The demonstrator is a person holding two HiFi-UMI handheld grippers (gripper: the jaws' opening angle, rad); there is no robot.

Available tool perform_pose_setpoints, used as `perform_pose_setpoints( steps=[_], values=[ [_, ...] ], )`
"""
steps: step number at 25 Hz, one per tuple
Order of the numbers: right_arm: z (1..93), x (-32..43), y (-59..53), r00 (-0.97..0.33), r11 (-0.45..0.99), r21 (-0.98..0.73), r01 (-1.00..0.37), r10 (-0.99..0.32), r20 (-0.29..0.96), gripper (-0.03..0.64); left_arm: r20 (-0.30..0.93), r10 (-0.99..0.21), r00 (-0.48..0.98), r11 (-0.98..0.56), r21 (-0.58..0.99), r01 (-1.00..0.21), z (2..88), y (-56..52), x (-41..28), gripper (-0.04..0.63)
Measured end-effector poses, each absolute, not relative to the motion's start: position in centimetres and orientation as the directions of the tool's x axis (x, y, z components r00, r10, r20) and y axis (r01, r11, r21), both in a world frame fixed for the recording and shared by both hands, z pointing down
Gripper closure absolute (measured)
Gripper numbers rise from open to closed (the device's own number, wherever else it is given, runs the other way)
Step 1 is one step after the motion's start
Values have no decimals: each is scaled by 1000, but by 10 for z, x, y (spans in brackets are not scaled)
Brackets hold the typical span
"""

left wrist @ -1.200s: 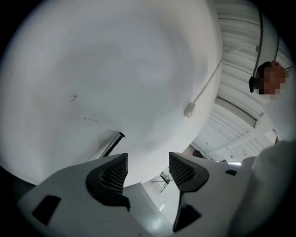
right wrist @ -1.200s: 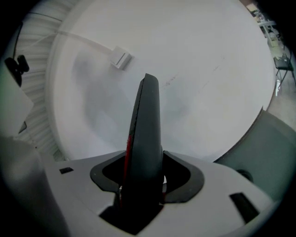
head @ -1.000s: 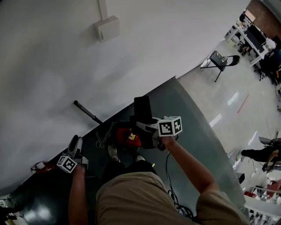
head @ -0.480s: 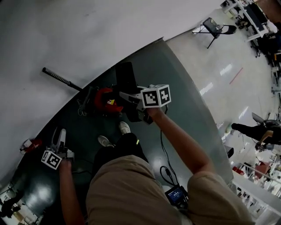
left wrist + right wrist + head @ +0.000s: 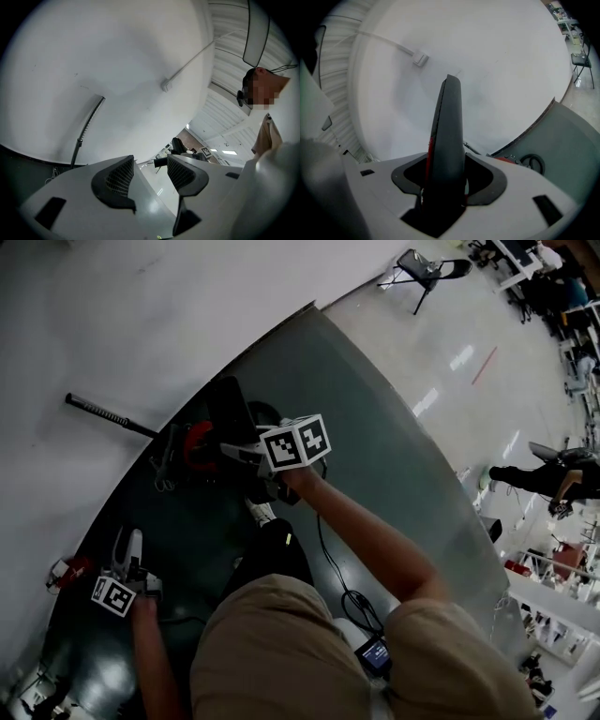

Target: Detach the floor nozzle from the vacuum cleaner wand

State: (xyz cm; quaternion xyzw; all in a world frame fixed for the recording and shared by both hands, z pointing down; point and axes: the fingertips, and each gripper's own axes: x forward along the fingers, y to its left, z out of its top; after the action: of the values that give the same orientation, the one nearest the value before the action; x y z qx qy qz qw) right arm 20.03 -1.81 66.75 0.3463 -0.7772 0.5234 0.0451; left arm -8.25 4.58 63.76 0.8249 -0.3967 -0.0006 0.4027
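My right gripper (image 5: 242, 452) is shut on a black flat floor nozzle (image 5: 231, 405) with a red edge, which stands up above the red vacuum body (image 5: 199, 444) on the dark mat. Seen from the right gripper view, the nozzle (image 5: 447, 126) rises straight between the jaws of that gripper (image 5: 446, 180). A black wand (image 5: 103, 415) leans against the white wall to the left, apart from the nozzle; the left gripper view shows the wand (image 5: 86, 129) too. My left gripper (image 5: 127, 547) is low at the left, well away from the vacuum, open and empty (image 5: 150, 171).
The green mat (image 5: 394, 446) meets the white wall at the top left. A cable (image 5: 342, 592) and a small lit device (image 5: 373, 652) lie by my feet. A red-and-white object (image 5: 67, 570) sits at far left. A folding chair (image 5: 422, 266) stands beyond the mat.
My left gripper has drawn away from the vacuum toward the lower left. The right gripper stays shut on the nozzle and has shifted left with it. My head has tilted.
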Motion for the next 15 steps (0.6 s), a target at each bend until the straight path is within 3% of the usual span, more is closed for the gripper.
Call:
perform_pose_setpoints(
  steps=[5,15],
  values=[
    [669,187,12,-748,214,-771,-600,-493,445,391,352,-596,722,-395,655,-645,650,88,-80,360],
    [672,102,74,-750,225,-768,-599,-492,441,391,420,-547,724,-417,614,-671,671,158,-152,361]
  ],
)
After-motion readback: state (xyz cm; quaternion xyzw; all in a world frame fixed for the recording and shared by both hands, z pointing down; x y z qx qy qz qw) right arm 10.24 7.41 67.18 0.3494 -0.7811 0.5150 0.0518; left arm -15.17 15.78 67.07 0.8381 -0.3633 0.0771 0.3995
